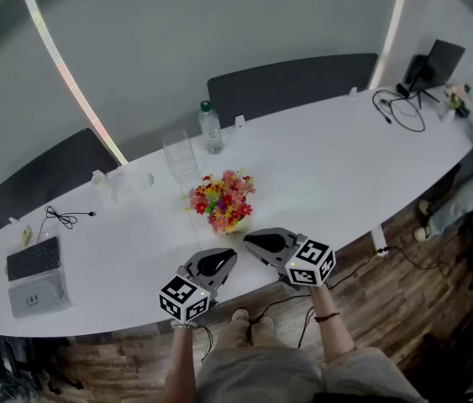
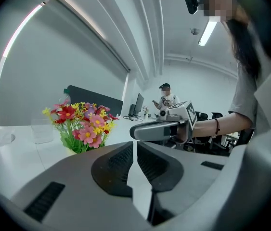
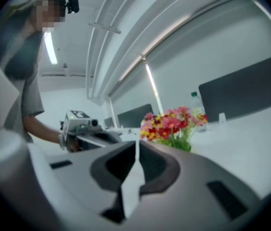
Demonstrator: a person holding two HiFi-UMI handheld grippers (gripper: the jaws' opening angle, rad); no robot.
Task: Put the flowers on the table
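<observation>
A bunch of red, pink and yellow flowers [image 1: 222, 200] stands on the white table [image 1: 328, 166], a little beyond both grippers. My left gripper [image 1: 233, 257] is near the front edge, shut with nothing between its fingers. My right gripper [image 1: 248, 241] is beside it, tips almost meeting the left's, also shut and empty. In the left gripper view the flowers [image 2: 82, 124] are ahead to the left of the closed jaws [image 2: 135, 144], with the right gripper [image 2: 159, 129] crossing behind. In the right gripper view the flowers [image 3: 174, 124] rise to the right past the closed jaws [image 3: 136, 143].
Behind the flowers stand a clear glass container [image 1: 180, 154] and a water bottle [image 1: 211, 128]. A grey device [image 1: 34, 274] and a cable [image 1: 66, 217] lie at the left. Cables [image 1: 404, 110] and a monitor [image 1: 438, 61] sit at the far right end. Another person [image 2: 165, 97] stands there.
</observation>
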